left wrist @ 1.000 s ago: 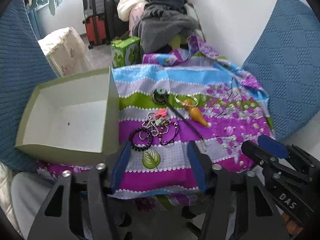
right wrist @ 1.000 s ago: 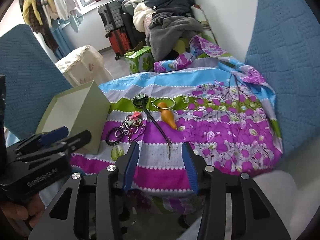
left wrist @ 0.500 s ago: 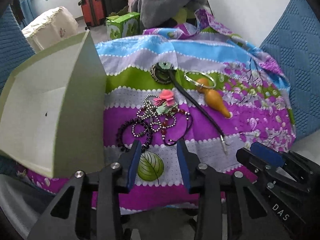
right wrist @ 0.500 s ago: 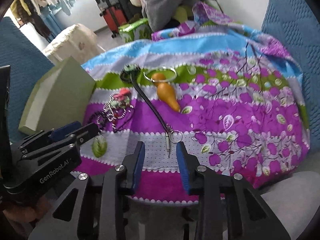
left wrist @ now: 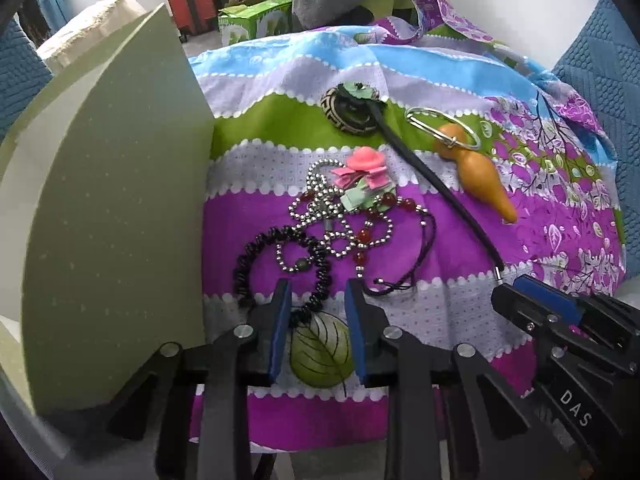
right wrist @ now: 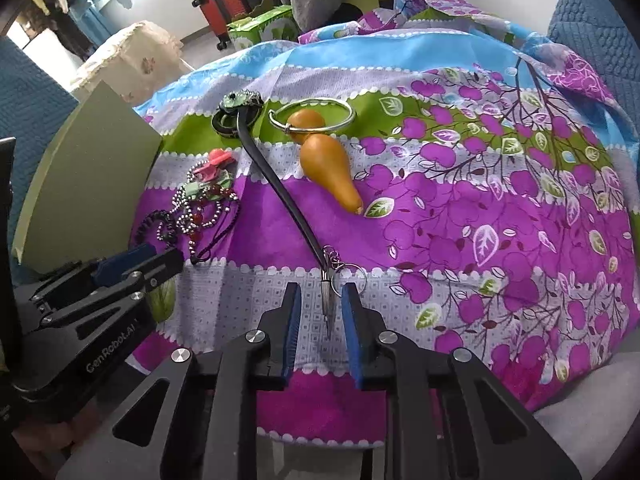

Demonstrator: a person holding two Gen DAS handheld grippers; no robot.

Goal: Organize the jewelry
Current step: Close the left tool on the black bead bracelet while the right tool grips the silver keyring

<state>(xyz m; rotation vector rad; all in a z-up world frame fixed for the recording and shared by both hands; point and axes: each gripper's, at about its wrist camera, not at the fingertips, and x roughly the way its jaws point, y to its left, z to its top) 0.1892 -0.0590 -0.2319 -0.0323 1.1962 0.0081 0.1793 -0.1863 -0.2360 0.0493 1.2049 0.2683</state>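
Presently, both jaws have just been closing yet grip nothing: the left gripper (left wrist: 316,300) narrowly straddles the black bead bracelet (left wrist: 244,268) beside the green box (left wrist: 112,208), the right gripper (right wrist: 320,304) the metal pendant (right wrist: 327,304) ending the black cord (right wrist: 280,192).

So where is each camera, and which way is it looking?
Left wrist: sits on the left tongs, looking down at the black bead bracelet; the right tongs show at right.
Right wrist: sits on the right tongs, looking down at the silver metal pendant tip; the left tongs show at left.
Both show the orange gourd charm and pale green box.
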